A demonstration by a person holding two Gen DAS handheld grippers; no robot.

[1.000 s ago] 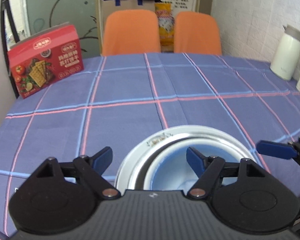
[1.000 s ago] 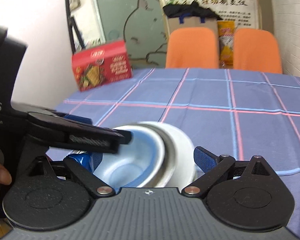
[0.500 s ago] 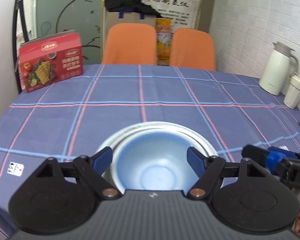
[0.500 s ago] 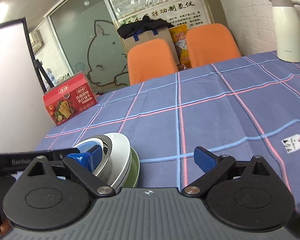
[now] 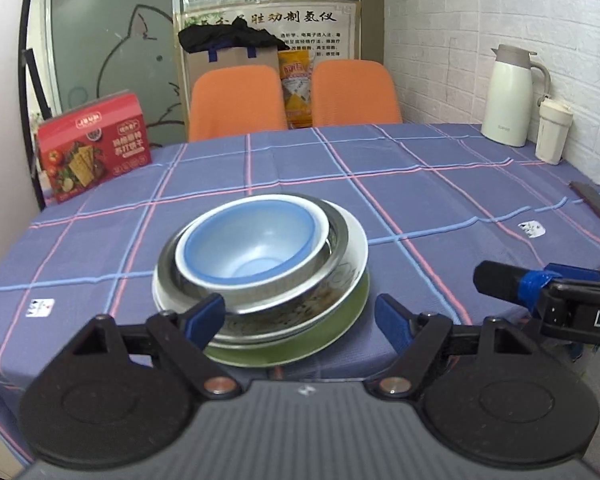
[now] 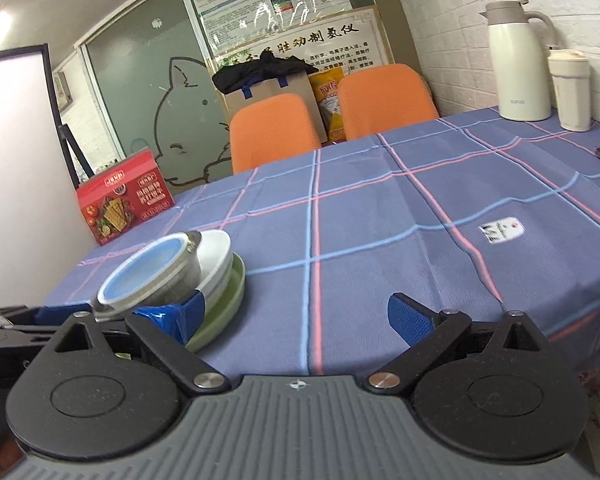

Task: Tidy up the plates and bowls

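Observation:
A stack stands near the table's front edge: a blue bowl [image 5: 252, 240] nests in a steel bowl [image 5: 284, 288], on a white plate [image 5: 352, 256], on a green plate [image 5: 332, 332]. In the right wrist view the same blue bowl [image 6: 144, 270], white plate [image 6: 216, 258] and green plate [image 6: 230, 292] sit at the left. My left gripper [image 5: 300, 314] is open just in front of the stack, holding nothing. My right gripper [image 6: 296, 316] is open to the right of the stack, over bare cloth; its tip also pokes in as the right gripper [image 5: 512, 284].
A blue checked tablecloth [image 5: 420, 184] covers the table. A red cracker box [image 5: 94, 148] stands back left, a white thermos [image 5: 508, 96] and cup [image 5: 554, 132] back right, a dark flat object [image 5: 592, 204] at the right edge. Two orange chairs [image 5: 236, 100] stand behind.
Both grippers have pulled back and up from the stack toward the table's front edge. The left one no longer straddles the bowls; the whole stack now shows ahead of it.

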